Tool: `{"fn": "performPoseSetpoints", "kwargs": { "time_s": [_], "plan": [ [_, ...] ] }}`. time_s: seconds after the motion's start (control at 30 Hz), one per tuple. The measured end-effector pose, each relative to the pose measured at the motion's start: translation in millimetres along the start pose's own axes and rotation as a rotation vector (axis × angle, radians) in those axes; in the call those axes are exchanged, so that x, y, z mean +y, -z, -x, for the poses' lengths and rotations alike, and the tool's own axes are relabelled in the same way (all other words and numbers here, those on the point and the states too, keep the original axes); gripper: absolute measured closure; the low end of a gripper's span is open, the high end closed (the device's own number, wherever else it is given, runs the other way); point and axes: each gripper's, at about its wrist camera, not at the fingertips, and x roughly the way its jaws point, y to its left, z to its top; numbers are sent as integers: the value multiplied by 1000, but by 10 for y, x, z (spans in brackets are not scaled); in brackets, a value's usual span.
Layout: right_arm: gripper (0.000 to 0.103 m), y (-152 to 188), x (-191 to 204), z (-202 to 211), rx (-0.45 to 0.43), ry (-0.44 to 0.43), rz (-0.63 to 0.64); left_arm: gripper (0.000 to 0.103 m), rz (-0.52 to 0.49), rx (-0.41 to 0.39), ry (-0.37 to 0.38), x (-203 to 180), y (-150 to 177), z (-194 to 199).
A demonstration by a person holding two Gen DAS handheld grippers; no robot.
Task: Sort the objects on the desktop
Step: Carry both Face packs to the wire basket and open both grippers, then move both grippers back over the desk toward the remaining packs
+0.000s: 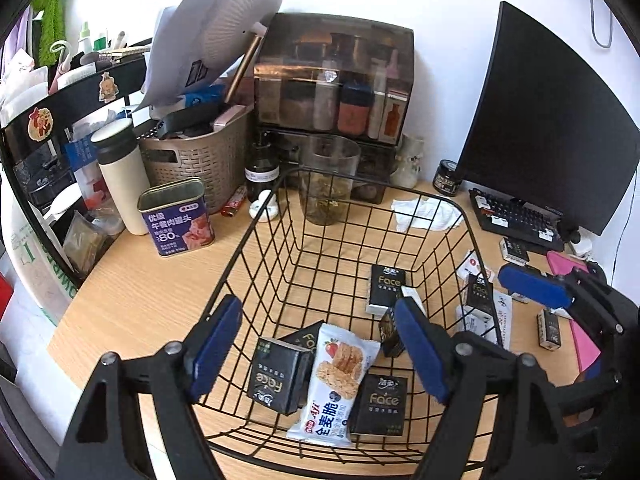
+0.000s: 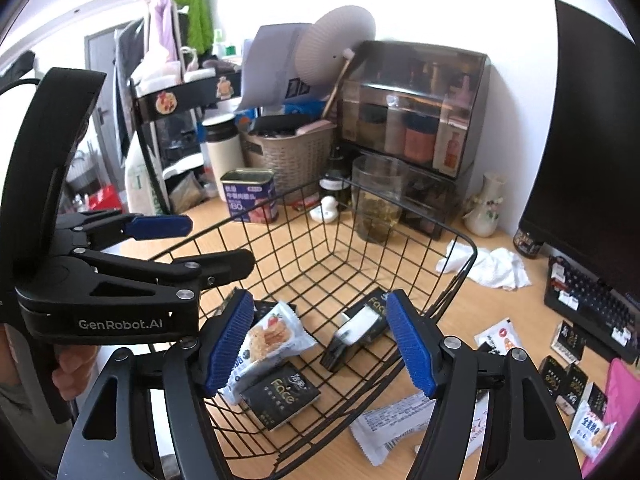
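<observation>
A black wire basket [image 1: 256,232] stands on the wooden desk. In it lie several black "Face" tissue packs [image 1: 382,404] and a white oat-bar packet [image 1: 340,376]. My left gripper [image 1: 320,348] hangs open over the basket's near end, above the packet, with its blue pads clear of it. My right gripper [image 2: 320,340] is open too, above the basket [image 2: 464,240] from the right side, with a black pack [image 2: 356,332] lying below it. More black packs [image 2: 568,384], an oat-bar packet [image 2: 592,436] and a white wrapper [image 2: 392,428] lie on the desk outside, to the right.
Behind the basket stand a blue meat can [image 1: 176,216], a glass cup [image 1: 330,184], a white flask [image 1: 120,176], a woven bin [image 1: 200,160] and a smoked cosmetics cabinet [image 1: 332,76]. A crumpled tissue [image 1: 424,212], keyboard [image 1: 516,220] and monitor [image 1: 552,128] fill the right.
</observation>
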Motion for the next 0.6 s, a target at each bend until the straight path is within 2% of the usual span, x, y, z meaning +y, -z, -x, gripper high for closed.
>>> {"fn": "performPoseSetpoints", "kwargs": {
  "time_s": [0.37, 0.47, 0.6],
  "plan": [
    [35, 64, -102, 78, 1, 7, -13, 22, -20, 5, -2, -136, 3, -8],
    [35, 95, -195, 219, -16, 15, -19, 22, -31, -2, 9, -233, 2, 27],
    [35, 246, -482, 473, -27, 70, -45, 22, -85, -4, 42, -524, 29, 89]
  ]
}}
